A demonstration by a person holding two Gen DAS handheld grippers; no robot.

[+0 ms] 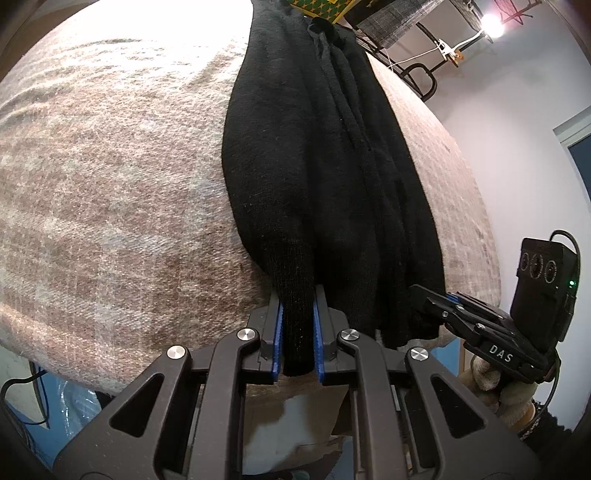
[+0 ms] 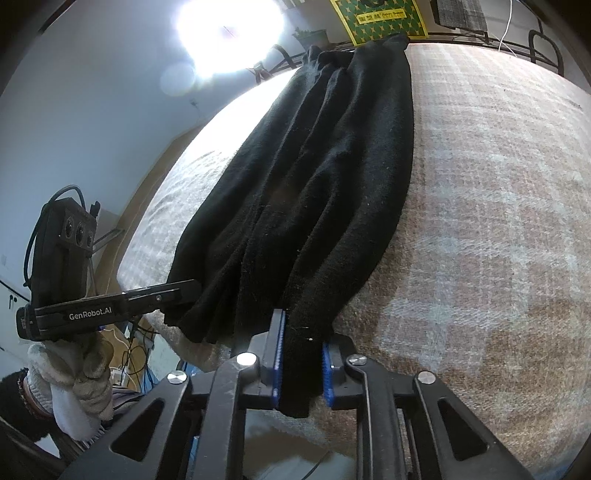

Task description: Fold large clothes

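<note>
Left hand-held gripper (image 1: 298, 325) pinching black garment (image 1: 325, 177) near edge, right hand-held gripper (image 2: 302, 363) likewise

Pale walls (image 2: 92, 110), glaring lamp (image 2: 229, 33)

This looks like a bedroom in a home. A big soft blanket (image 1: 110, 184) with brown and cream checks covers what looks like a bed, and a black metal rail (image 1: 417, 74) runs along its far end, like a bed frame. The walls (image 2: 92, 110) are plain and pale. A very bright lamp (image 2: 229, 33) shines from up high (so bright it washes out part of the blanket). A green and yellow patterned box or poster (image 2: 380, 18) sits past the far end of the bed. Some cables (image 2: 136, 354) lie tangled on the floor beside the bed. It is lived-in, not a shop or office.
</note>
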